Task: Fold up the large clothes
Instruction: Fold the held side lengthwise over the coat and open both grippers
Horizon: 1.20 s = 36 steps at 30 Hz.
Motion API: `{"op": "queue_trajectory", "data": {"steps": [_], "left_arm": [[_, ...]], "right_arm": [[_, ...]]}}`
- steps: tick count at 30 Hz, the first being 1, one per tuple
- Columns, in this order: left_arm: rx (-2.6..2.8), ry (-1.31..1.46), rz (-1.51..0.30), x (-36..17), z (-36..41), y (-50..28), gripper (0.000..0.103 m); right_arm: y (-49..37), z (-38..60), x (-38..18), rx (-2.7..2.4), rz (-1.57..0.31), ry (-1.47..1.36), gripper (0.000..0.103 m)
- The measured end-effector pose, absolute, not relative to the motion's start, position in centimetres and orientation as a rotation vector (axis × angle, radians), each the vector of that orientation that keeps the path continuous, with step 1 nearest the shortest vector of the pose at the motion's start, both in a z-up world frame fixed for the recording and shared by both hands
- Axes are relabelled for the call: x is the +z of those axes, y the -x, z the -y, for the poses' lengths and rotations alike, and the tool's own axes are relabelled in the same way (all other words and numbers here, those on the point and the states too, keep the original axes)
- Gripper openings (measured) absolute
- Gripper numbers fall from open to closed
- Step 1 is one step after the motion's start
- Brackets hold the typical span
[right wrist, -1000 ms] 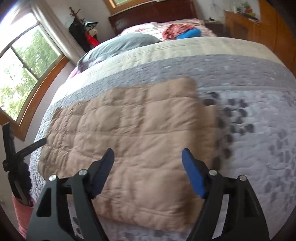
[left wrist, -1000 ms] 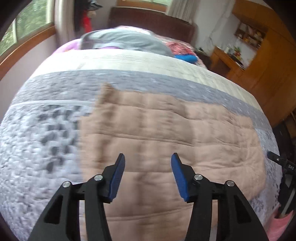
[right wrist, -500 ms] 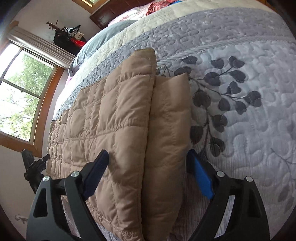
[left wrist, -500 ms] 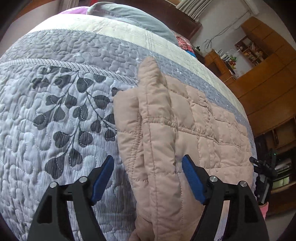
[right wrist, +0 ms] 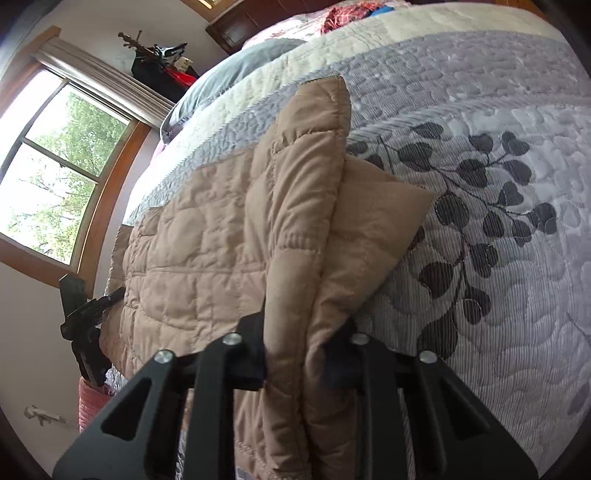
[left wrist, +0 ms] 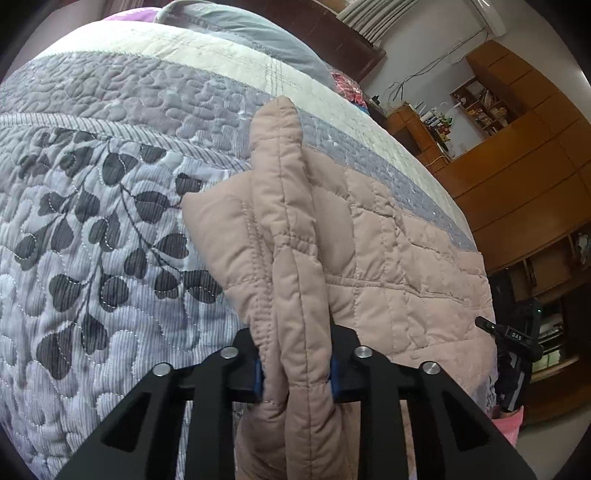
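A tan quilted padded garment [left wrist: 388, 266] lies flat on the bed, seen from its left end in the left wrist view and its right end [right wrist: 207, 251] in the right wrist view. My left gripper [left wrist: 295, 373] has its jaws closing on the garment's thick left edge, which bunches into a ridge between the blue pads. At the other end, the jaws of my right gripper [right wrist: 295, 358] are closing on the layered right edge, squeezed upright between them. Both grippers point steeply down at the bed.
The bed carries a grey-lilac quilt with dark leaf print [left wrist: 92, 258] and a cream band [right wrist: 332, 62]. Pillows [left wrist: 240, 29] lie at the head. Wooden cabinets [left wrist: 517, 177] stand on one side, a window [right wrist: 55, 166] on the other. A black device [right wrist: 85, 332] stands at the bed's foot.
Both grippers dropped down onto the garment's two ends and their jaws went from wide open to pinched on the fabric edges, which now bunch up between the pads.
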State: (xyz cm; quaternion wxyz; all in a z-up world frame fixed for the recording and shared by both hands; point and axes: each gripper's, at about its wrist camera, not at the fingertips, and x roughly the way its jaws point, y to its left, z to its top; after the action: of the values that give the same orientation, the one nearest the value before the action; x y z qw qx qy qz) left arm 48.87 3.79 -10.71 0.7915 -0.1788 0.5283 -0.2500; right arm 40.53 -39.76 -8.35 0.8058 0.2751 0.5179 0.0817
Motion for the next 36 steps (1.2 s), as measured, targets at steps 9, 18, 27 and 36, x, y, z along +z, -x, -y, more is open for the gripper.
{"op": "queue_trajectory", "data": {"steps": [9, 18, 27, 36], "left_arm": [[-0.580, 0.348, -0.979, -2.8, -3.8, -43.3, 0.014], [-0.577, 0.277, -0.915, 2.1, -8.3, -33.1, 0.014], [-0.474, 0.212, -1.037, -4.7, -10.6, -27.7, 0.019], [-0.423, 0.268, -1.070, -12.7, -12.7, -27.9, 0.046]], "right_arm": [[-35.7, 37.4, -0.5, 0.259, -0.999, -0.507, 0.014], [-27.3, 34.4, 3.1, 0.351, -0.971, -0.443, 0.014], [-22.4, 31.5, -2.3, 0.356, -1.108, -0.455, 0.015], [-22.8, 33.1, -9.7, 0.310, -1.196, -0.589, 0.025]]}}
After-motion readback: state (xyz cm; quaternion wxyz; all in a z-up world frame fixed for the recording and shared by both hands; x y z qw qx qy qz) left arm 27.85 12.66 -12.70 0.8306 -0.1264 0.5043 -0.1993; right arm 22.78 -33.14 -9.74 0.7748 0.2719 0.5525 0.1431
